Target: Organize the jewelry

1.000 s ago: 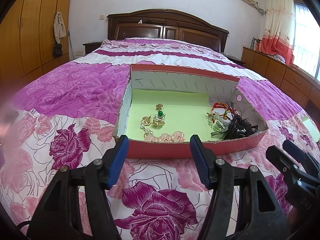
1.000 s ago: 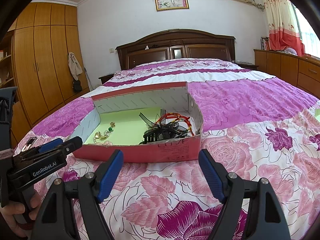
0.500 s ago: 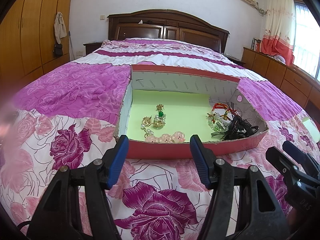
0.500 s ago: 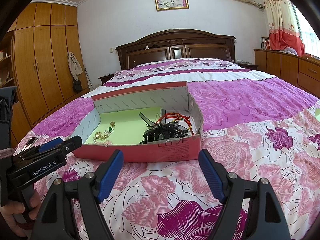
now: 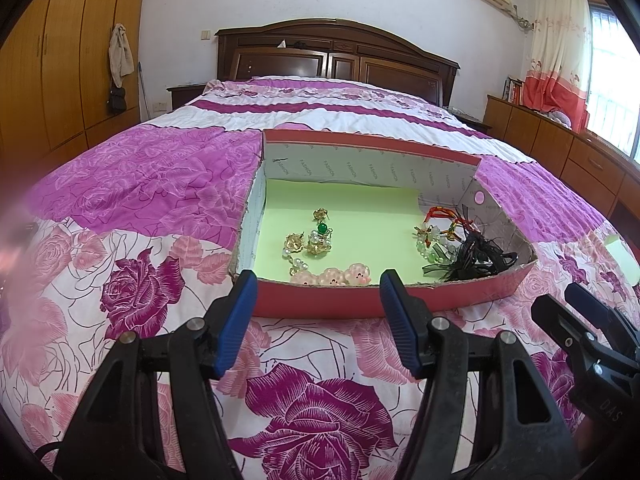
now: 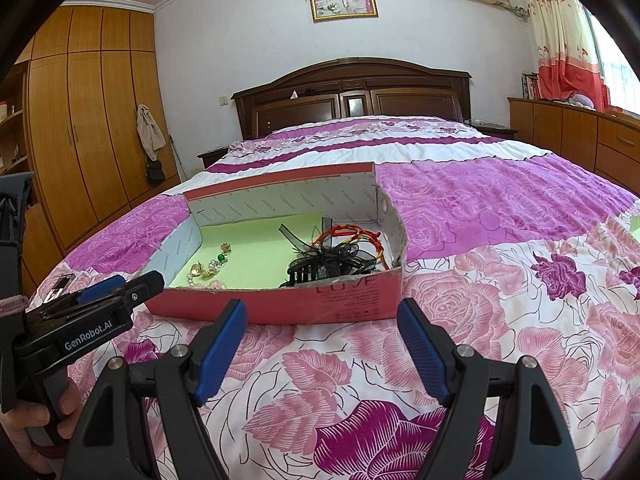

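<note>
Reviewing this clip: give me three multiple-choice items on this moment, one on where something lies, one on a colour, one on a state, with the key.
1. Where in the box does the black hair clip lie?
A. right end
B. left end
C. outside on the bedspread

2. What colour is the box's floor lining?
A. white
B. light green
C. purple

3. What is between the left gripper's fingers?
A. a gold earring
B. the box wall
C. nothing

Key: 1 A, it sits with the dark ribbons by the right wall; 2 B, the lining shows pale green under the jewelry; 3 C, the fingers stand apart short of the box, as do the right gripper's.
</note>
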